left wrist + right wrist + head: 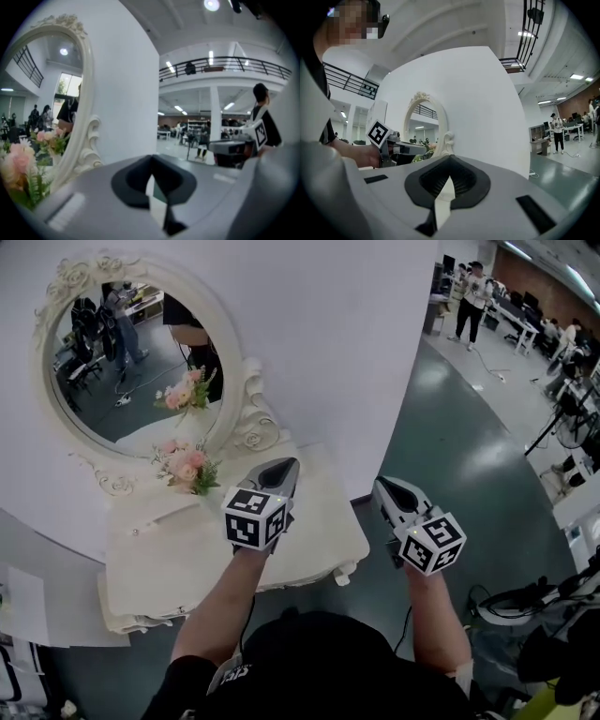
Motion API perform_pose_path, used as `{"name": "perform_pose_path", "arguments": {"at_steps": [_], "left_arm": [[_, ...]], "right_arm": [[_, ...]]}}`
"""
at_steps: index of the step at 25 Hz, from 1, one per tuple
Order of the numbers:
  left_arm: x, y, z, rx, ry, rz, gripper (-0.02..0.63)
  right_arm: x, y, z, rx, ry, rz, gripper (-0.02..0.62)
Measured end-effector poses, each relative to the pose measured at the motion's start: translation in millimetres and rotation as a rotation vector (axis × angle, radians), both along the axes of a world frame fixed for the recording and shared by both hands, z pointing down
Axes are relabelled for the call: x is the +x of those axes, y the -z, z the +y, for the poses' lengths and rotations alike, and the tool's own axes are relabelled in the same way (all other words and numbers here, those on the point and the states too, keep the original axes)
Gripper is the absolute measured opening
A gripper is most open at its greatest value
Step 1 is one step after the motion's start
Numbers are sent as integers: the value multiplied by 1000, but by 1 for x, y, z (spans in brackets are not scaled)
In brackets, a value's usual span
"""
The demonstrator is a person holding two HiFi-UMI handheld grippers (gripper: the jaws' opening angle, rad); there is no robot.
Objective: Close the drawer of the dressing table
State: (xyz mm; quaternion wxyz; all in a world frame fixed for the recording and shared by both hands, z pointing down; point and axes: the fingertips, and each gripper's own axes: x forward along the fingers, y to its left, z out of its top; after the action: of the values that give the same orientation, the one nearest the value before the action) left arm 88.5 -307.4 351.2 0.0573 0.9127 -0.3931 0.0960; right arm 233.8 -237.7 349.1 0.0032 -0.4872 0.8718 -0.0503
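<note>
While both forearms reach in from the bottom of the head view, the left grey two-jaw gripper (278, 471) holds its jaws pressed together on nothing above the right part of the cream-white dressing table (187, 549). The right grey two-jaw gripper (388, 489), its jaws likewise together and empty, hangs past the table's right edge over the grey-green floor (450, 465). From above, the drawer cannot be made out. Farther back, a pink flower bunch (186, 466) stands before the ornate oval mirror (131, 362) against the white curved wall (347, 343).
</note>
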Motion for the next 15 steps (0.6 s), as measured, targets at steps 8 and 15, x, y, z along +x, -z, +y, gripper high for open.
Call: {"name": "perform_pose_path", "arguments": {"at_steps": [8, 15], "left_arm": [[-23, 7, -8, 33, 52, 49, 11], [-27, -1, -14, 26, 58, 52, 11]], "right_arm": [[-5, 14, -3, 39, -47, 60, -8], [-1, 7, -3, 23, -72, 71, -8]]}}
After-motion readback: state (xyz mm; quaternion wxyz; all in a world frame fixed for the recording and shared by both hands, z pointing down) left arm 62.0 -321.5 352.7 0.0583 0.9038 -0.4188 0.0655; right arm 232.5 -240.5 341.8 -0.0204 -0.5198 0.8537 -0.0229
